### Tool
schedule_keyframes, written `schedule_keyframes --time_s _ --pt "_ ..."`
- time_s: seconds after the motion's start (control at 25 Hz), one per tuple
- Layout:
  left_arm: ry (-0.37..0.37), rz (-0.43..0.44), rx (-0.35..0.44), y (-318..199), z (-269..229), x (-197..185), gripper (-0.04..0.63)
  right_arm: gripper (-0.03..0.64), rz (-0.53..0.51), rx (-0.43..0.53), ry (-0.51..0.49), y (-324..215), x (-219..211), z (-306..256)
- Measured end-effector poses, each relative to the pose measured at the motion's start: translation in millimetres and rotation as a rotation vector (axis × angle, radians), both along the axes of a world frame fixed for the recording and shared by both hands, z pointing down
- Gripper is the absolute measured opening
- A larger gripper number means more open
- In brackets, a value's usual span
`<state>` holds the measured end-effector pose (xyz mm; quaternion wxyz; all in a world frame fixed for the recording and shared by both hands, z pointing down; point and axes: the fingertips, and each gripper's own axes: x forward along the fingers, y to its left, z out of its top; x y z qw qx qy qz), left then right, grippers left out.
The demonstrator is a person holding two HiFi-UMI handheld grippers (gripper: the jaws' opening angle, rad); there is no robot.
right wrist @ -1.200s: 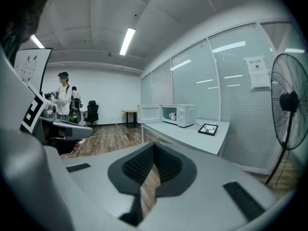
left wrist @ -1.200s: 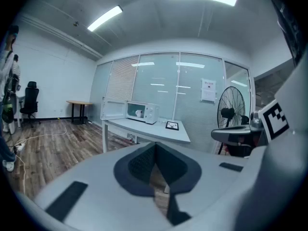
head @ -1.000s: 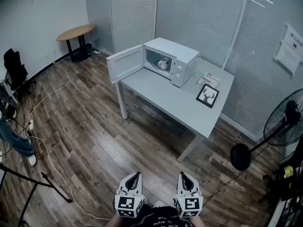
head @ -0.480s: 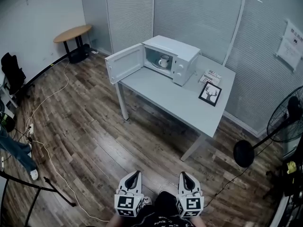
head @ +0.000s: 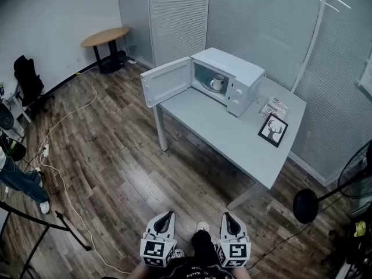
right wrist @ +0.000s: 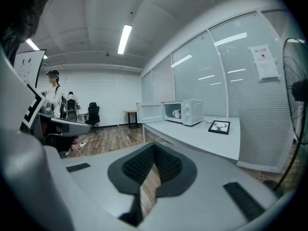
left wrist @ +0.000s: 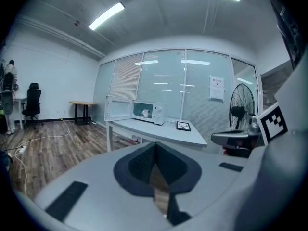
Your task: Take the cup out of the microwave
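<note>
A white cup [head: 217, 83] stands inside the white microwave [head: 244, 74], whose door [head: 166, 81] hangs open to the left; both sit at the far end of a grey table [head: 232, 135]. The cup [right wrist: 176, 113] and the microwave [left wrist: 156, 113] also show small in the gripper views. My left gripper [head: 165, 217] and right gripper [head: 228, 218] are side by side at the bottom of the head view, over the wood floor and far short of the table. Both are shut with nothing between their jaws.
A framed deer picture [head: 273, 129] and a small booklet [head: 274, 107] lie on the table right of the microwave. A round wooden side table [head: 104, 37] stands at the back left. Cables [head: 64, 185] cross the floor at left; a standing fan [head: 308, 205] is at right.
The table and microwave have shifted right and slightly down in the head view as I move across the room. Both grippers hold the same place in the view, still shut.
</note>
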<state>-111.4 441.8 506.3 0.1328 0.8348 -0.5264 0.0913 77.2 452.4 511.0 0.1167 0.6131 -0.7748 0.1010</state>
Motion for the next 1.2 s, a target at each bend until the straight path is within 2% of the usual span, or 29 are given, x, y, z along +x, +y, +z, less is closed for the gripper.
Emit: schedule_keyframes --time_s 0.32,0.72,1.2 --pt "0.007 -0.035 -0.025 -68 1 24 0.006 0.003 -0.053 -0.008 -0.004 -80 22 0" --pt "0.021 -0.095 -0.015 -145 -3 70 0.008 0.003 -0.117 0.01 -0.001 -167 65 -5" --pt "0.044 -0.137 -0.033 -183 7 116 0.007 0.003 -0.179 0.0 -0.007 -214 99 1"
